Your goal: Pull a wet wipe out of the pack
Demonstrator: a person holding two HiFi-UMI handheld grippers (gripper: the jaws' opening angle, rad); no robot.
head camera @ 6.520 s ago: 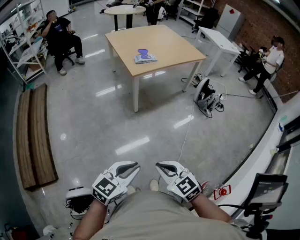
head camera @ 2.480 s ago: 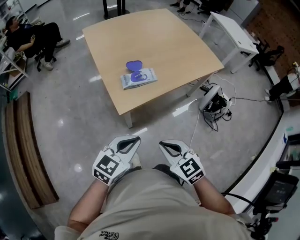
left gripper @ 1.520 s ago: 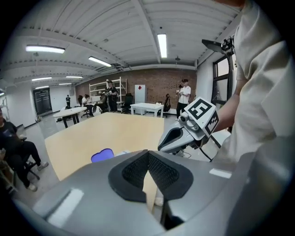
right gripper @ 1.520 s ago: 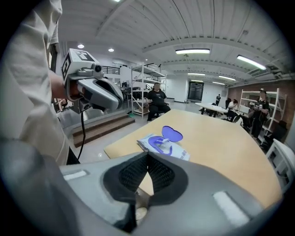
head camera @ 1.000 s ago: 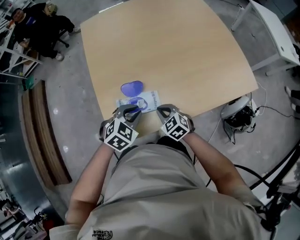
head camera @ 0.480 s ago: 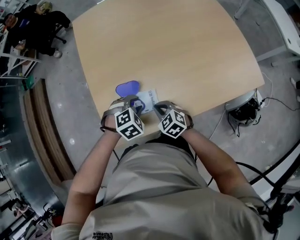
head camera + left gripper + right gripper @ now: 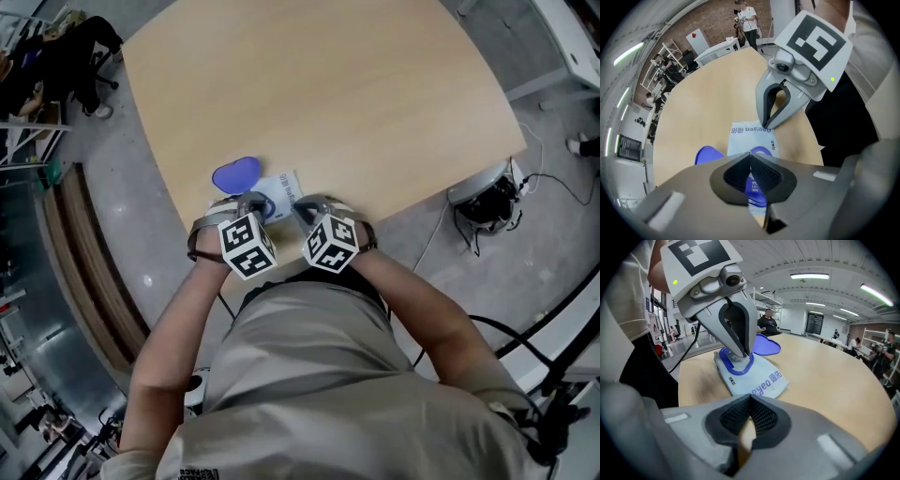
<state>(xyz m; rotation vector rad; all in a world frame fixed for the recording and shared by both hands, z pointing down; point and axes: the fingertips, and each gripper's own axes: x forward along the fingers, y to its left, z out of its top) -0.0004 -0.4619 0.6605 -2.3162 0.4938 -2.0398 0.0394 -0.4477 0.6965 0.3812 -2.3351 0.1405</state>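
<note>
smooth pale wood table (image 7: 328, 94), plastic-film pack (image 7: 759, 378)

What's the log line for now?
left gripper: shut, tips in opening of pale blue wipe pack | right gripper: shut, at pack edge | blue flip lid: open

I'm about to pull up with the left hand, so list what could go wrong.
1. The left hand-held gripper is shut at the pack's opening; it may have pinched only the plastic rim.
2. The right hand-held gripper sits at the pack's end, unclear whether pressing, so the pack may lift too.
</note>
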